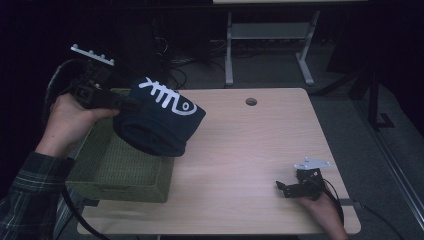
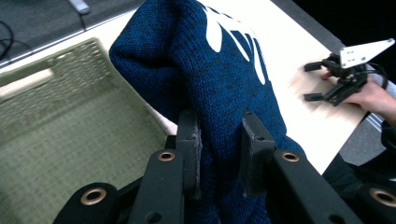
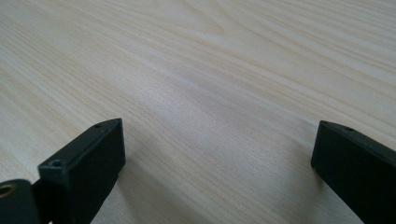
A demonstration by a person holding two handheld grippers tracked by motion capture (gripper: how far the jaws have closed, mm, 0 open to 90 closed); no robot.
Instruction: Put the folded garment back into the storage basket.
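Note:
A dark blue knitted garment (image 1: pixel 157 120) with a white fish-bone pattern hangs in the air over the right rim of a green woven basket (image 1: pixel 120 165). My left gripper (image 1: pixel 125 102) is shut on a fold of it; in the left gripper view the two black jaws pinch the blue knit (image 2: pixel 219 88) between their pads (image 2: pixel 189 140). My right gripper (image 1: pixel 282 187) rests low on the wooden table (image 1: pixel 250 145) near its front right corner, jaws wide apart with only bare wood (image 3: pixel 210 93) between them.
The basket (image 2: pixel 60 121) sits at the table's left edge and looks empty inside. A round cable hole (image 1: pixel 251 101) lies near the table's far edge. Metal legs of another table (image 1: pixel 229 50) stand beyond on the dark floor.

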